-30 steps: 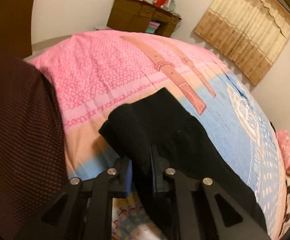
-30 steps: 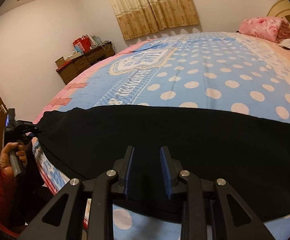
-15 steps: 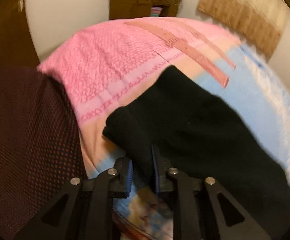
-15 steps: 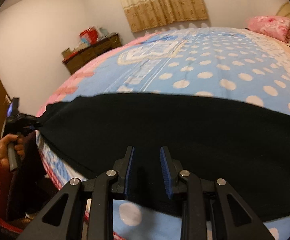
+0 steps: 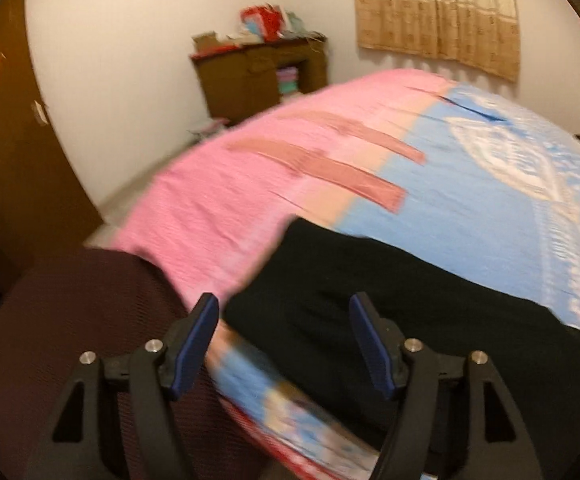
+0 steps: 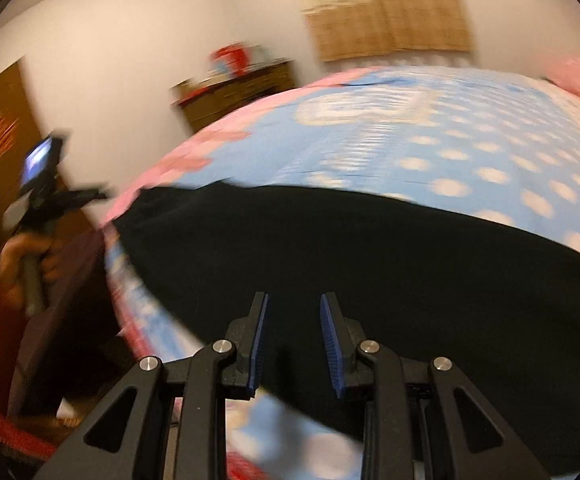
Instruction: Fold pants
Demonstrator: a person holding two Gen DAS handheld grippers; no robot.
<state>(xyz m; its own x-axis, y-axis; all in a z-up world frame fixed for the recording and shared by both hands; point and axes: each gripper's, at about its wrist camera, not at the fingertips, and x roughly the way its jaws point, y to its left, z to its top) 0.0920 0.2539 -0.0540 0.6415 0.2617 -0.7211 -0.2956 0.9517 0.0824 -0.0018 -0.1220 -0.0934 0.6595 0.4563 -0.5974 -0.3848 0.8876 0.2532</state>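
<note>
Black pants (image 5: 370,288) flat along near edge of bed (image 5: 218,200), laid out for folding. Left gripper (image 5: 284,340) opening, nothing pinched. Right gripper (image 6: 292,344) part-open over cloth, no visible grip.

Black pants (image 6: 350,248) spread flat across a pink-and-blue dotted bed (image 6: 450,148). Right tool (image 6: 293,334) low over the near edge, jaws partly apart, cloth showing between them. At far left, a hand (image 6: 22,260) gripping the left tool (image 6: 70,196), clear of the pants' end. Blurred throughout.
</note>
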